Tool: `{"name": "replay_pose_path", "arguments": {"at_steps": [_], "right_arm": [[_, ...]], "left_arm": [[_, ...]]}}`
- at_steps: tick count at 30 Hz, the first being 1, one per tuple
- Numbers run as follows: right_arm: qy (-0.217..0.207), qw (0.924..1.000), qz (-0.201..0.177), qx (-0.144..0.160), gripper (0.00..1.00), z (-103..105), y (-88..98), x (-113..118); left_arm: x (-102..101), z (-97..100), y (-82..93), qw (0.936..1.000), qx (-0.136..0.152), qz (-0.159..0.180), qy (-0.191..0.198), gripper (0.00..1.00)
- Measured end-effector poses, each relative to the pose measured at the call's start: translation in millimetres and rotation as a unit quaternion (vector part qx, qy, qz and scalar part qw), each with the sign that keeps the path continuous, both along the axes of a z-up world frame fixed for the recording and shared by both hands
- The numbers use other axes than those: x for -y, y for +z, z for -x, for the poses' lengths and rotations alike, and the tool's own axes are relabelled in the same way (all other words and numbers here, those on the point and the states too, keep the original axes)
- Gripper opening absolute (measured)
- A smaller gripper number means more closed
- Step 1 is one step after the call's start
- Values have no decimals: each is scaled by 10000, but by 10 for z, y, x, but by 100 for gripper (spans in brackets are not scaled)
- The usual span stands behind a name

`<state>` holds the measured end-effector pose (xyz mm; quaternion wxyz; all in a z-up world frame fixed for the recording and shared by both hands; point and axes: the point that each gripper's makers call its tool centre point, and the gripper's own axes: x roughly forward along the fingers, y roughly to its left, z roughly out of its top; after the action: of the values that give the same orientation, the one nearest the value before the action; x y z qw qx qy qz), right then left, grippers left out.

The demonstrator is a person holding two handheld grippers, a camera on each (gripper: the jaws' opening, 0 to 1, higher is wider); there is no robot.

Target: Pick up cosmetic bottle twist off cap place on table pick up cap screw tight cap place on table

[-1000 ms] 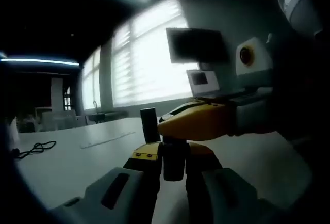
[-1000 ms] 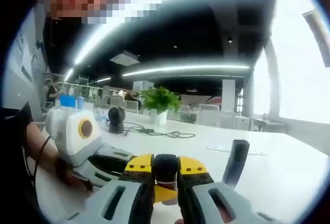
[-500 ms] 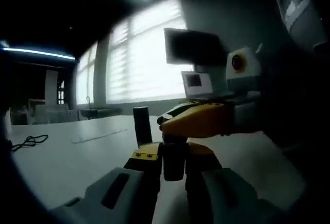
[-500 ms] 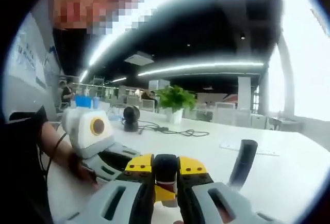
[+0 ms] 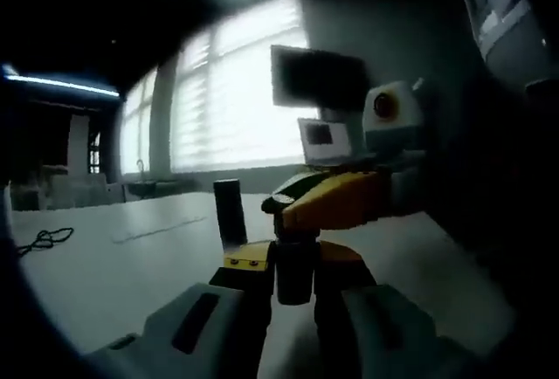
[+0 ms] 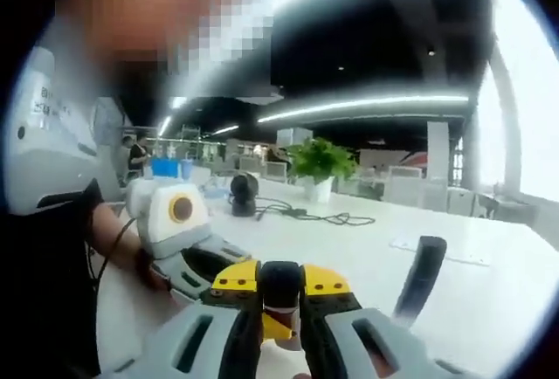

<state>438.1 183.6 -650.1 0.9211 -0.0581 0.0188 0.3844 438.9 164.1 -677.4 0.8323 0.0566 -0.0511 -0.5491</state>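
In the left gripper view a dark cosmetic bottle [image 5: 293,276] stands between my left gripper's [image 5: 293,261] yellow pads, which are shut on its body. My right gripper [image 5: 295,215] comes in from the right, and its yellow jaws are closed over the bottle's top. In the right gripper view my right gripper [image 6: 281,281] is shut on the dark cap [image 6: 281,285], with a red and white band just below it. The left gripper [image 6: 196,261] reaches in from the left, held by a person's hand. Both grippers hold the bottle above the white table [image 5: 113,265].
A dark upright cylinder [image 5: 229,213] [image 6: 421,276] stands on the table just beyond the grippers. A black cable [image 6: 306,215], a round black device [image 6: 243,194] and a potted plant [image 6: 321,162] sit farther off. A laptop [image 5: 321,139] and monitor [image 5: 314,78] stand by the window.
Both cameras have swung a little. In the left gripper view the right gripper's body has rolled upward and leftward. Both holds on the bottle are unchanged.
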Motion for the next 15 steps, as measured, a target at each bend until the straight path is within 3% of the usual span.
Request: {"name": "replay_pose_path", "arguments": {"at_steps": [1, 2, 4, 5, 6, 9, 15], "right_arm": [[11, 10000, -23, 26, 10, 0, 34, -5], [14, 10000, -46, 80, 10, -12, 85, 1], [61, 9998, -169, 53, 10, -19, 158, 7], [157, 9993, -348, -1, 10, -12, 232, -2], [171, 9994, -317, -3, 10, -25, 261, 13], [283, 9995, -162, 38, 10, -21, 284, -4], [533, 9979, -354, -36, 10, -10, 392, -26]], "left_arm": [[6, -12, 41, 9998, 165, -96, 36, 7], [10, -17, 83, 9999, 62, 10, 91, 7], [22, -5, 154, 9994, -246, 231, 18, 7], [30, 11, 219, 9971, -589, 464, -116, 7], [29, -2, 232, 9969, -634, 441, -117, 7], [45, -12, 261, 9981, -530, 301, -87, 7], [24, 4, 370, 9982, -452, 368, -125, 7]]}}
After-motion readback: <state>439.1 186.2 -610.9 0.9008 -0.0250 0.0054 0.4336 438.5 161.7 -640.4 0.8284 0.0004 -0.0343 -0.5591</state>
